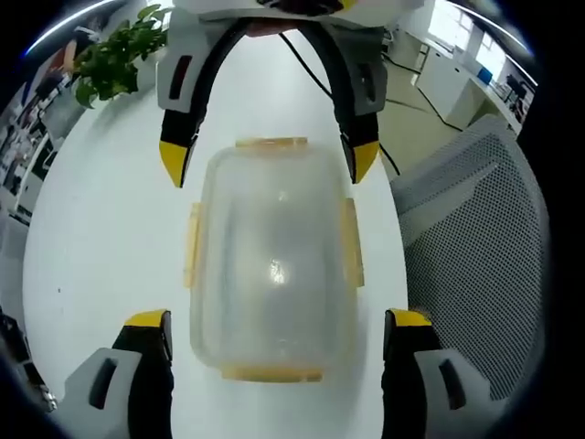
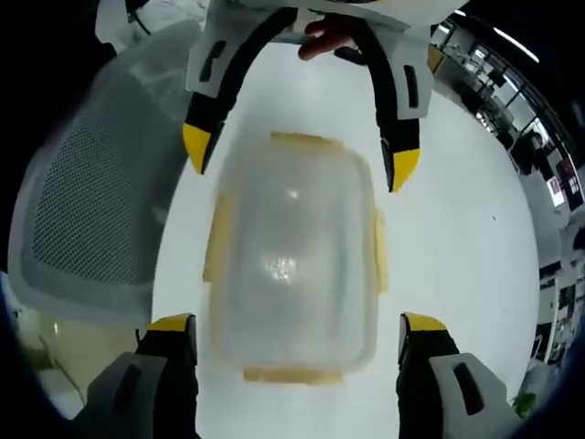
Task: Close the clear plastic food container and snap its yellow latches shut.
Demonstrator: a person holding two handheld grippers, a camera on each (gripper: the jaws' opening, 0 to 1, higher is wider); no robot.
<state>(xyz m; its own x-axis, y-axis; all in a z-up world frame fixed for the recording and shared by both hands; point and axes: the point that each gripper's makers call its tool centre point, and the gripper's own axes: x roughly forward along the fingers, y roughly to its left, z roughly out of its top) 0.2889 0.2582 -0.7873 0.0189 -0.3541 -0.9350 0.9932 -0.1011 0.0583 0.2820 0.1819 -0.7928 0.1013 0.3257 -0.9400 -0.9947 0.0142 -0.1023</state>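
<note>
Clear container [image 1: 272, 265] w/ lid on, flat on table; yellow latches [image 1: 271, 144] out.

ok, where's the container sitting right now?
The container lies mid-frame on the white table in the left gripper view, between both open hand-held grippers, a mesh chair at the table's edge on the right.

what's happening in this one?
A person holds two grippers over a clear plastic food container with yellow latches on a white table. The lid sits on top. The left gripper and the right gripper face each other, both open and straddling the box, touching nothing. A mesh chair stands beside the table.
</note>
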